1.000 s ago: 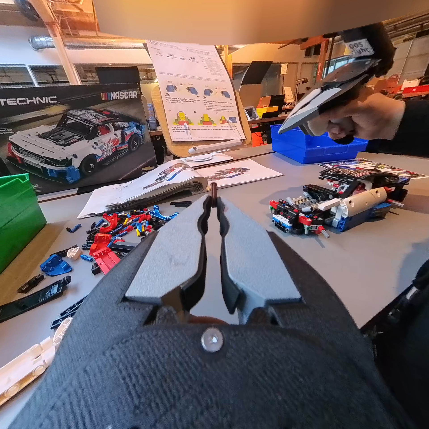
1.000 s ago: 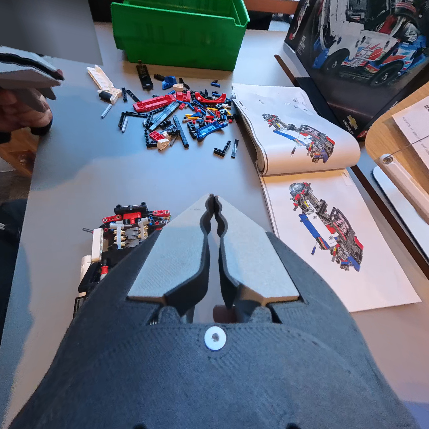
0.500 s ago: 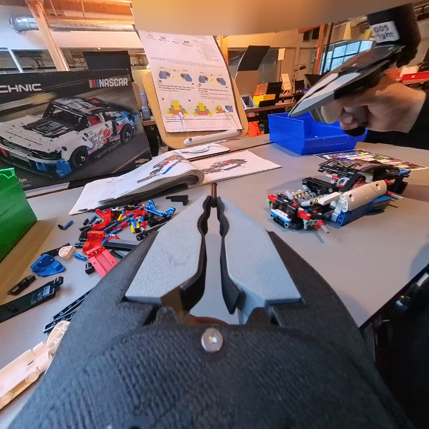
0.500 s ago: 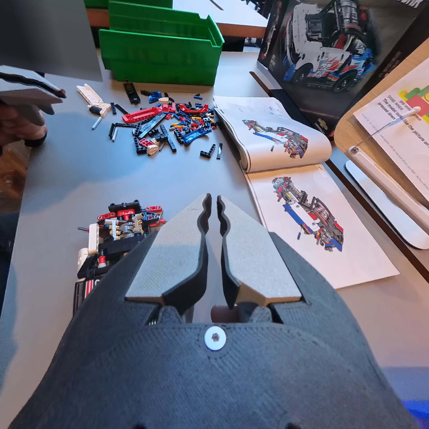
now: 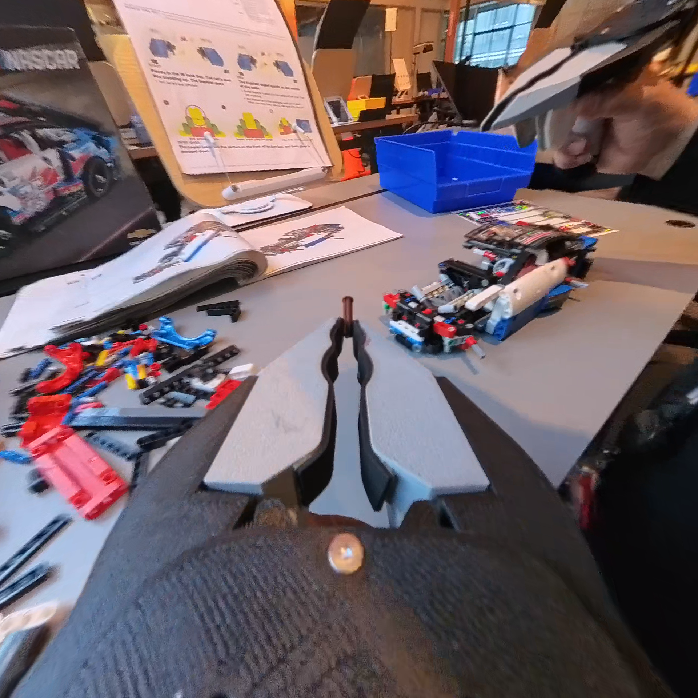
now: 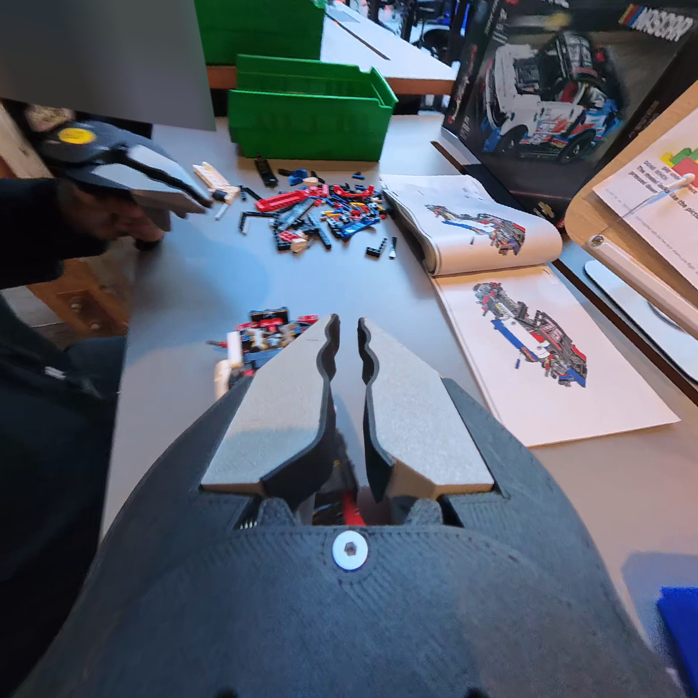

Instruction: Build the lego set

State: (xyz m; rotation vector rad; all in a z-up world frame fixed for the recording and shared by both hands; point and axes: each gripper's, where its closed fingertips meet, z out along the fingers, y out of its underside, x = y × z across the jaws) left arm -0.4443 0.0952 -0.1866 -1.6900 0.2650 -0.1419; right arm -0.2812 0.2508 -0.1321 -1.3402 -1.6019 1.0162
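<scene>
My left gripper [image 5: 347,328] is shut on a small dark brown pin [image 5: 346,310] that sticks out past its tips. It hangs above the grey table [image 5: 528,377], between the pile of loose pieces [image 5: 124,370] and the partly built car [image 5: 491,298]. My right gripper [image 6: 348,325] is slightly open and empty, held above the car [image 6: 264,336], which its left finger partly hides. The right gripper also shows high at the right in the left wrist view [image 5: 559,87]. The left gripper shows at the left in the right wrist view [image 6: 151,181]. The loose pieces [image 6: 321,215] lie beyond it.
An open instruction booklet [image 5: 189,264] [image 6: 528,340] lies behind the pieces. The set's box [image 6: 559,87] and a wooden stand with a sheet [image 5: 226,94] stand at the back. A green bin [image 6: 309,121], a blue bin [image 5: 453,170] and a sticker sheet [image 5: 528,217] sit on the table.
My right gripper's jaws have parted from shut to slightly open, and it has tilted up. My left gripper has moved forward and lower over the table, still holding the pin.
</scene>
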